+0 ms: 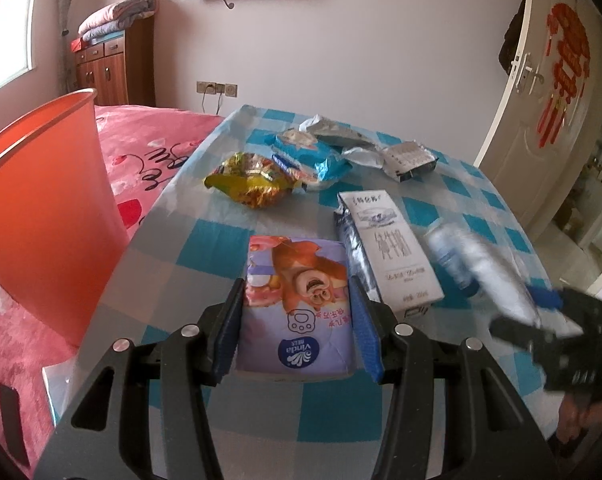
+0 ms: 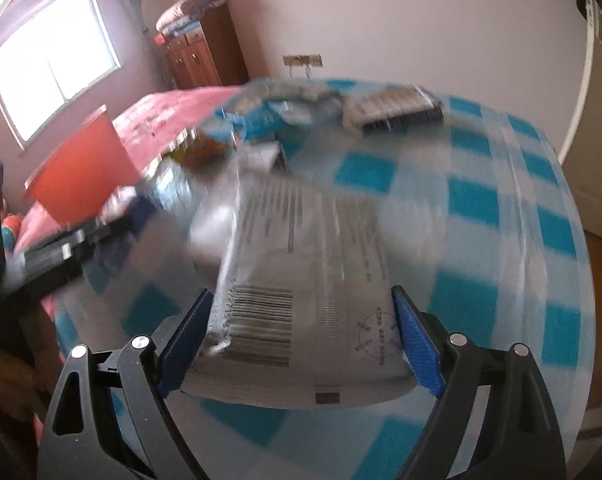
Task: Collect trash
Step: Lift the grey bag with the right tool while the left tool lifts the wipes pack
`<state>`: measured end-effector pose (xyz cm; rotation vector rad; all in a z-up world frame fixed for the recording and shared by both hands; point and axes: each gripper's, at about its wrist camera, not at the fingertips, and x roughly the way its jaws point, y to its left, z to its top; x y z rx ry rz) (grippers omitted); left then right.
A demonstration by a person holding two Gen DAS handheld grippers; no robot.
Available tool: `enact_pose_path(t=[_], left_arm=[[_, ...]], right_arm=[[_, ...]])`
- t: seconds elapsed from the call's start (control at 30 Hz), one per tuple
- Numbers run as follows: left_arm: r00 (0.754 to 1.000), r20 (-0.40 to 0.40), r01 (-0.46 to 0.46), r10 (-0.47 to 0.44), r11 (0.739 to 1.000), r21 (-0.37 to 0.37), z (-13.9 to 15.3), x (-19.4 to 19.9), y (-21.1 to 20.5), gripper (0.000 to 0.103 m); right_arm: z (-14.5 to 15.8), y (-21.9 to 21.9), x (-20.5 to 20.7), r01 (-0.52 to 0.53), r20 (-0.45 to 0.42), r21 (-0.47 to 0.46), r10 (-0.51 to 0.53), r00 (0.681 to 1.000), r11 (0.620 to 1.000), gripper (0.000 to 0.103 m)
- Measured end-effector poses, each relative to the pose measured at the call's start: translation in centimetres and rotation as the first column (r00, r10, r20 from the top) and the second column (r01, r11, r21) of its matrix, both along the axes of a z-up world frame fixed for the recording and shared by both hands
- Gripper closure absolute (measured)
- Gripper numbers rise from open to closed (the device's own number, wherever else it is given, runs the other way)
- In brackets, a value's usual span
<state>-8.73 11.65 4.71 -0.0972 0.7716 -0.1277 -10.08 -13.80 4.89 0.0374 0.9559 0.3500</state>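
Left wrist: left gripper (image 1: 297, 328) clamped on tissue pack (image 1: 299, 304), over checked table (image 1: 205, 240), near orange bin (image 1: 41, 216). Right wrist: right gripper (image 2: 301, 340) spread wide, gripping blurred silver packet (image 2: 301, 280).

Both hand-held grippers (image 1: 297, 330) (image 2: 301, 336) clamped, loaded.

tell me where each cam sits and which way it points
Left wrist: on the left gripper, angled down over the checked table; its pads clamp a Vinda tissue pack; right gripper at right.
Right wrist: on the right gripper, angled down, blurred; a barcoded silver wrapper between its pads.
Shared: orange bin, table, pink bed.
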Motion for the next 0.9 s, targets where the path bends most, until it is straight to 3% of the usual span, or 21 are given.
enact_pose_path(t=[0.2,0.6,0.77,0.83,0.9], left_arm=[[1.000,-0.012,0.017,-0.017,1.000,0.003,-0.4,-0.5,-0.5,0.051],[1.000,-0.005,0.019,-0.019,1.000,0.021,0.0,-1.3,-0.7,0.051],[1.000,-0.008,0.019,-0.019,1.000,0.023,-0.2,-1.2,-0.7,0.051],[1.000,-0.008,0.021,-0.020,1.000,0.021,-0.2,-1.2,-0.7,0.051],[1.000,-0.005,0.024,-0.023,1.000,0.018,-0.2,-1.2,-0.7,0.051]], right_arm=[[-2.1,-1.0,-0.9,0.027,-0.070,0.005,-0.026,0.997,1.000,0.012],[-2.9,0.2,1.3,0.089,-0.118,-0.016,-0.090,0.989,0.996,0.009],[-2.8,1.4,0.7,0.092,-0.027,-0.135,-0.096,0.995,0.987,0.009],[-2.7,1.2,0.9,0.095,-0.020,-0.145,-0.099,0.995,0.985,0.021],[-2.6,1.0,0.8,0.099,-0.014,-0.138,-0.102,0.995,0.985,0.024]])
